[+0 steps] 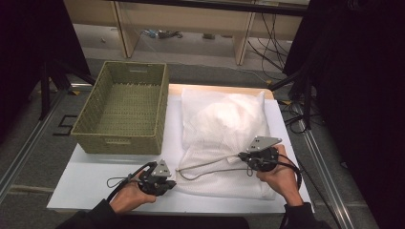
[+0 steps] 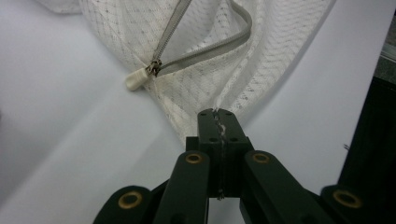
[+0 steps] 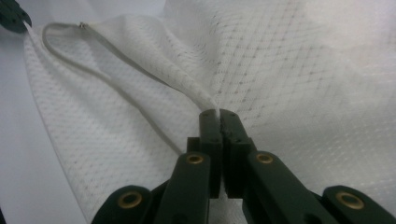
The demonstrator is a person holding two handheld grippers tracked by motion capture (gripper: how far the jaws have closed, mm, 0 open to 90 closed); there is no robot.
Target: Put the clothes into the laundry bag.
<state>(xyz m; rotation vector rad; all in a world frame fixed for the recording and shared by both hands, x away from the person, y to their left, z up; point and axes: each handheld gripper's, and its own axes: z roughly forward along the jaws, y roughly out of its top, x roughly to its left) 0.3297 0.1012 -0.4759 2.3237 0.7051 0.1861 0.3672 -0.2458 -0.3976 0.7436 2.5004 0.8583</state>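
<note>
A white mesh bag (image 1: 224,138) lies on the white table (image 1: 86,176), bulging with something white inside. Its grey zipper (image 1: 205,166) gapes open along the near part. My left gripper (image 1: 173,183) is shut on the bag's near left corner. In the left gripper view the jaws (image 2: 217,113) pinch a fold of mesh (image 2: 205,79), with the white zipper pull (image 2: 135,80) just beyond. My right gripper (image 1: 241,156) is shut on the mesh edge beside the zipper opening. In the right gripper view its jaws (image 3: 218,113) clamp that edge, and the zipper tape (image 3: 93,74) loops away to the left.
A green woven basket (image 1: 125,107) stands at the table's far left, beside the bag. Black stands and cables flank the table on the floor. Wooden furniture lines the back.
</note>
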